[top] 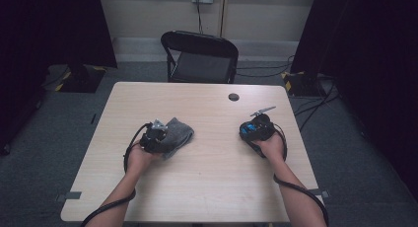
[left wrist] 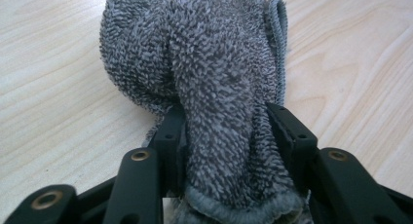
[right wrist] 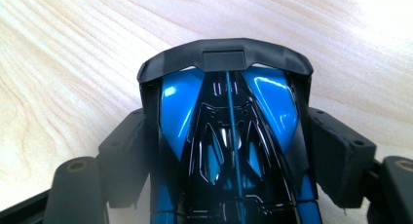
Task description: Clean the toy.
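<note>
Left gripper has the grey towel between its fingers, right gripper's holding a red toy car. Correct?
Not quite: the toy car in the right gripper is blue and black, as the right gripper view shows. The grey towel is indeed between the left gripper's fingers.

From my high view the surface (top: 207, 177) is evenly lit from overhead, while both far corners sink into black. Shadows stay soft. In the right gripper view white glare streaks the blue car (right wrist: 229, 136), and the nearest claw parts blur.
</note>
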A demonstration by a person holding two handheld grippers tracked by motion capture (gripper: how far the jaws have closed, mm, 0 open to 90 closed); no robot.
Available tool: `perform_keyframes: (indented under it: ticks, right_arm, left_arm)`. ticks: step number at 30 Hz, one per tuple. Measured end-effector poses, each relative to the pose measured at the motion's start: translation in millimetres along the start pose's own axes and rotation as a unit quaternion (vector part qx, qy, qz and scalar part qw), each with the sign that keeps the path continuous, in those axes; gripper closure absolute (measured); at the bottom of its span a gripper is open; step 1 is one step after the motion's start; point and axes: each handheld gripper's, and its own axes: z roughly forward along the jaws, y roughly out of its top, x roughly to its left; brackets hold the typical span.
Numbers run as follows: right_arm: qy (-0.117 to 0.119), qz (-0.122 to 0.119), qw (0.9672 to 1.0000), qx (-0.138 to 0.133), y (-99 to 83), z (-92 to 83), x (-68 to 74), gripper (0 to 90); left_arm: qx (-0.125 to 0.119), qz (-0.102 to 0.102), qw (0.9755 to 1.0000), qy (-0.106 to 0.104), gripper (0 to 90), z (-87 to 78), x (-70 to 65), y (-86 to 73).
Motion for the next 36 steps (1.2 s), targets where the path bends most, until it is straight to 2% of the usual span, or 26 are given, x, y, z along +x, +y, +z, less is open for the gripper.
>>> perform_keyframes:
  ticks: [4, 7, 11, 15, 17, 20, 24, 26, 28, 34, 36]
  right_arm:
    - [-0.002, -0.003, 1.0, 0.002, 0.2, 0.3, 0.8, 24.8]
    - [-0.007, -0.009, 0.9999, 0.005, 1.2, 1.3, 2.3, 24.6]
    - [-0.009, -0.016, 0.9998, 0.006, 0.9, 2.8, 3.0, 23.8]
    - [-0.005, -0.007, 0.9999, 0.006, 1.7, 2.7, 3.0, 21.9]
    - [0.0, -0.004, 1.0, -0.004, 2.8, 0.9, 2.0, 20.5]
    - [0.0, -0.005, 1.0, -0.005, 5.3, -1.0, 2.2, 19.6]
    - [-0.002, -0.006, 0.9999, -0.011, 7.8, -3.6, 2.4, 18.0]
    - [0.0, -0.005, 0.9999, -0.013, 8.4, -4.3, 2.4, 17.4]
    - [-0.004, -0.007, 0.9999, -0.014, 9.2, -5.6, 3.5, 16.3]
    - [-0.003, -0.007, 0.9997, -0.022, 11.8, -11.3, 4.6, 15.2]
    - [0.008, -0.002, 0.9995, -0.03, 11.9, -14.2, 3.8, 14.6]
  left_arm:
    - [-0.001, 0.001, 1.0, -0.002, 50.0, 1.3, -0.3, -0.5]
    - [-0.001, 0.007, 1.0, -0.002, 44.0, 2.2, -1.1, -1.3]
    - [-0.007, 0.006, 0.9999, -0.005, 37.8, 3.0, -0.7, -2.3]
    - [-0.008, -0.001, 1.0, -0.005, 31.8, 1.7, 0.9, -2.2]
    - [-0.012, -0.01, 0.9999, -0.007, 29.3, 1.5, 1.7, -2.9]
    - [-0.008, -0.013, 0.9999, -0.008, 26.3, 0.0, 3.5, -3.4]
    - [-0.013, -0.026, 0.9995, -0.008, 22.8, -1.2, 3.7, -3.7]
    - [-0.013, -0.023, 0.9996, -0.006, 21.7, -2.5, 4.6, -3.3]
    - [-0.013, -0.031, 0.9994, -0.008, 19.4, -3.2, 4.8, -2.8]
    - [-0.014, -0.035, 0.9993, 0.004, 15.8, -8.1, 7.2, -0.3]
    - [-0.016, -0.036, 0.9992, 0.003, 15.5, -10.2, 7.4, 0.4]
